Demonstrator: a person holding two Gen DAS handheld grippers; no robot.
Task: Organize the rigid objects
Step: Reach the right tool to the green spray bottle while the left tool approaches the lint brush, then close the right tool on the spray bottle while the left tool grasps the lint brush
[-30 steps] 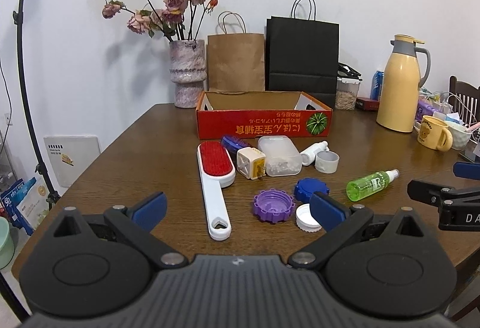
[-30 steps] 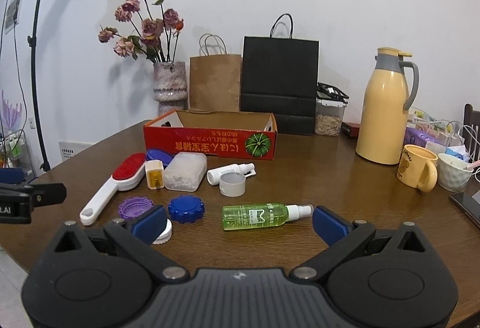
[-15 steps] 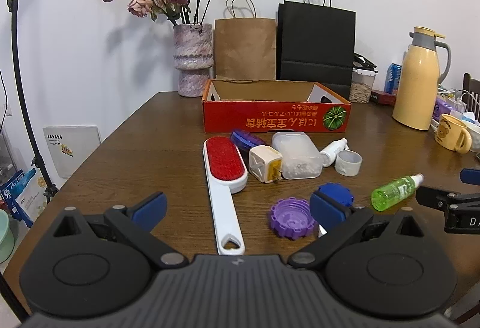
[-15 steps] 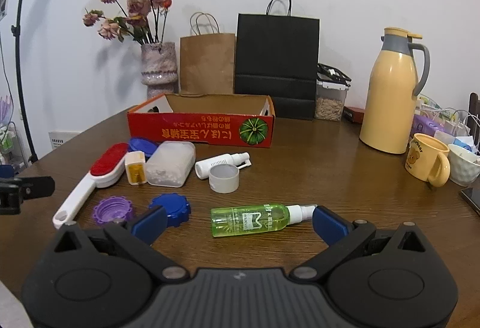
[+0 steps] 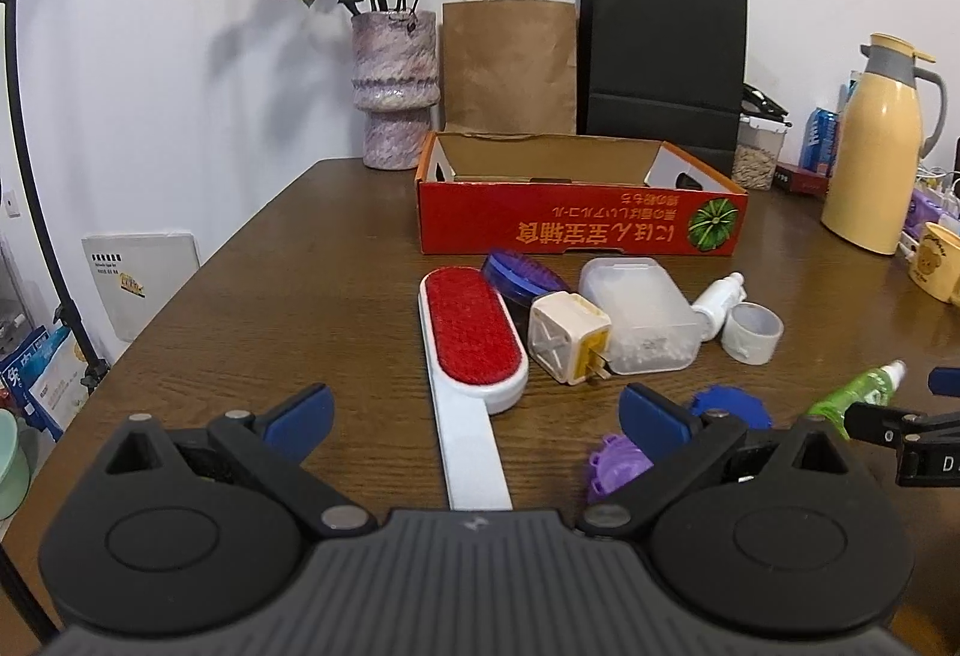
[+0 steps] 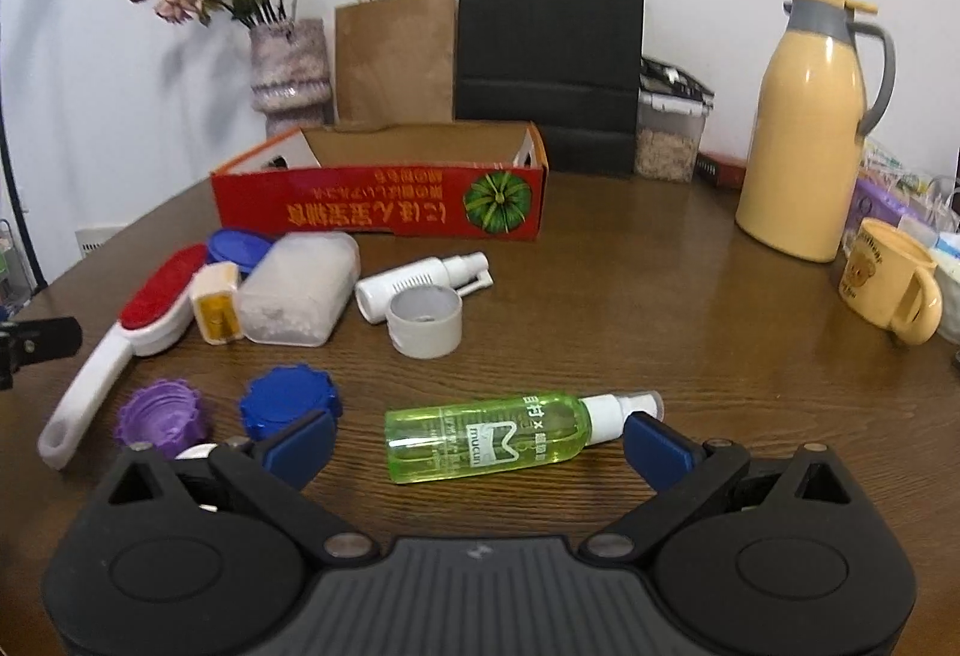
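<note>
Lying on the wooden table (image 6: 630,308) between the spread fingers of the right gripper (image 6: 480,446): green spray bottle (image 6: 486,440), likely light, stiff, slick; grip mid-barrel, not the white nozzle. Left gripper (image 5: 474,416), fingers likewise apart and empty, straddles the red lint brush (image 5: 474,338); rigid, take it by the white handle. Destination presumably the red cardboard box (image 6: 384,212).
</note>
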